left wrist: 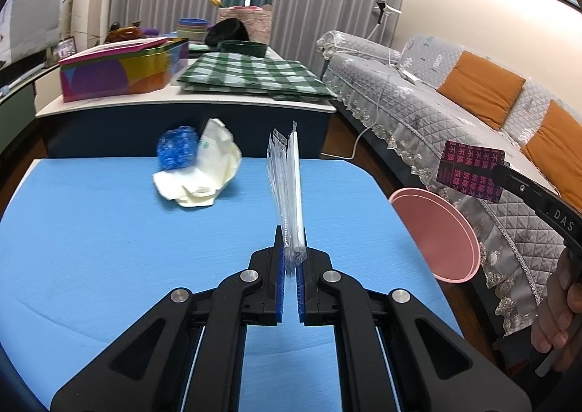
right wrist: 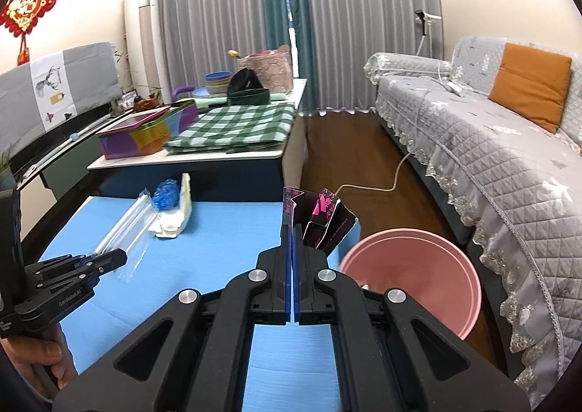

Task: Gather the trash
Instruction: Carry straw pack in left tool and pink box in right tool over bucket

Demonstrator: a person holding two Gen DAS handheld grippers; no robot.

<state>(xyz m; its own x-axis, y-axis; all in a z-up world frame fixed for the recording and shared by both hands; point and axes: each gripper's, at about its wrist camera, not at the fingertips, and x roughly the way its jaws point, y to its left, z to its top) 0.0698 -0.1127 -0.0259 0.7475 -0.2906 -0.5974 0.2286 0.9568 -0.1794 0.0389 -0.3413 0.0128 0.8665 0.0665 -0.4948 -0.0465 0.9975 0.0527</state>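
My left gripper [left wrist: 290, 255] is shut on a clear plastic wrapper with a white straw [left wrist: 289, 190], held upright above the blue table [left wrist: 109, 248]; it also shows in the right wrist view [right wrist: 123, 230]. My right gripper [right wrist: 293, 241] is shut on a black and pink wrapper [right wrist: 323, 223], held near the table's right edge, just left of the pink bin [right wrist: 414, 266]. That wrapper shows at the right in the left wrist view [left wrist: 469, 168], above the pink bin [left wrist: 440, 234]. A crumpled blue wrapper [left wrist: 176, 147] and a white mask [left wrist: 203, 172] lie at the table's far side.
A white-topped cabinet [left wrist: 182, 106] behind the table holds a colourful tin [left wrist: 120, 74], a green checked cloth [left wrist: 251, 75] and bowls. A grey sofa [right wrist: 491, 157] with orange cushions runs along the right. A white cable [right wrist: 367, 188] lies on the wooden floor.
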